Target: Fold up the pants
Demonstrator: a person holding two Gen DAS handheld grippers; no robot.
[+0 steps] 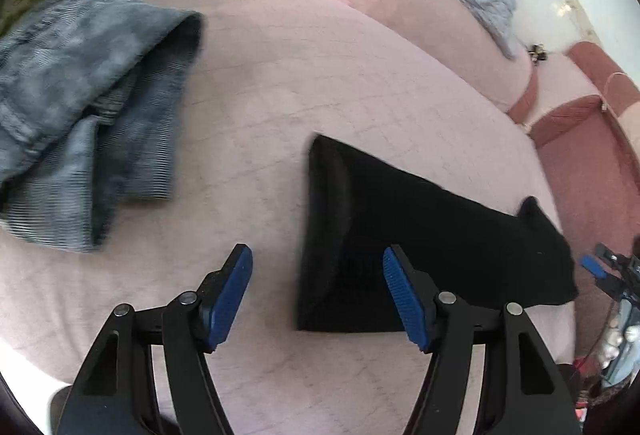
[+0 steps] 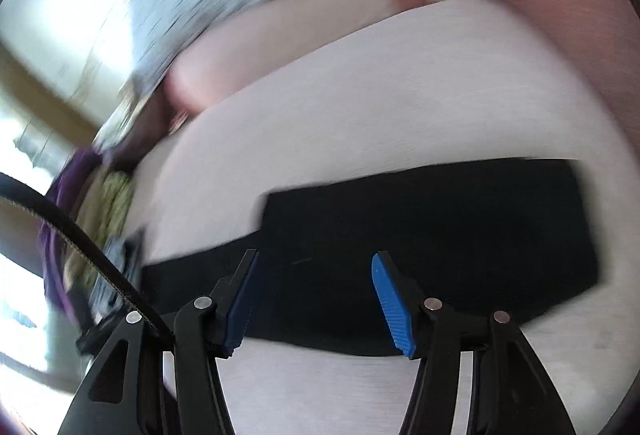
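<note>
No text, label, brand, number or sign can be read in either view; the right wrist picture is also much blurred.

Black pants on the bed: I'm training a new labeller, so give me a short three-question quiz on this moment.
1. True or false: the left gripper holds the black pants.
2. Which lies to the left of the black pants in the left wrist view: A) blue jeans, B) a towel, C) a shoe?
3. Fill in: the right gripper has its jaws ____ above the black pants.

Key: 1 false; 2 A; 3 open.
</note>
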